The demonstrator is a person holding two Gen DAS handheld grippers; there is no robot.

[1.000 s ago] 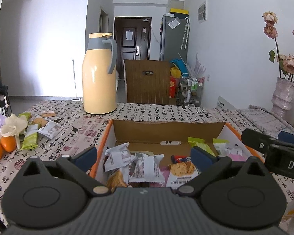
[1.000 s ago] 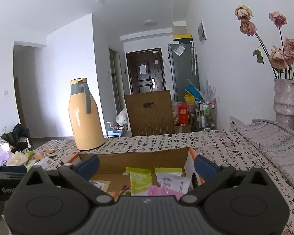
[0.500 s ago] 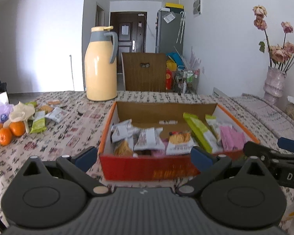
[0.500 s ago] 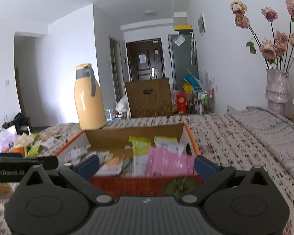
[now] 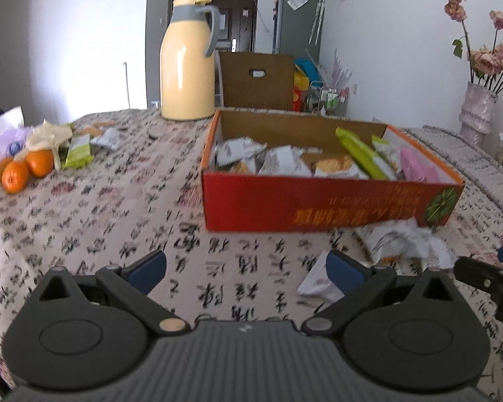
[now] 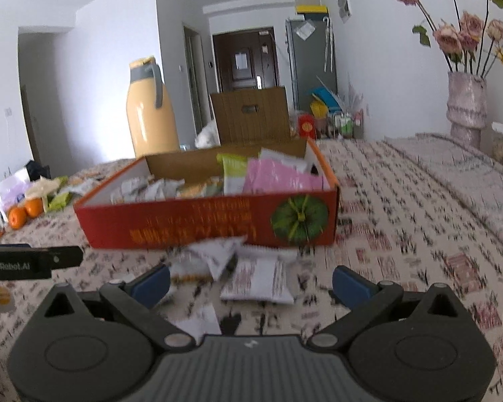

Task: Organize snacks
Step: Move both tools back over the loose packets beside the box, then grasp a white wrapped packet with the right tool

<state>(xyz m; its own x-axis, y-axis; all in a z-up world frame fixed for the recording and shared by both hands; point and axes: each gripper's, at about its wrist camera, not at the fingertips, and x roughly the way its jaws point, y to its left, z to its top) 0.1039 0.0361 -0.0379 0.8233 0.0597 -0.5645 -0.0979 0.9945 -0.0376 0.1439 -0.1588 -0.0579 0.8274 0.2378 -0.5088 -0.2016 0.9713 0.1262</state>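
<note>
The left gripper [image 5: 246,269], spread wide and empty, has drawn back from the snack box [image 5: 318,201], so its view now takes in bare tablecloth [image 5: 117,221], loose white packets [image 5: 399,241] before the box and stray snacks by the oranges [image 5: 26,167] far left. The right gripper [image 6: 251,281], likewise wide open and holding nothing, has also retreated and hangs over a white packet [image 6: 258,279] just ahead of its fingers, which the left view hardly shows; collecting these leftovers looks next

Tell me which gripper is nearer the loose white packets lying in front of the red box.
Right. The right gripper hangs open directly over the loose white packets, which lie between its fingers. The left gripper is open off to their left, over bare tablecloth.
</note>
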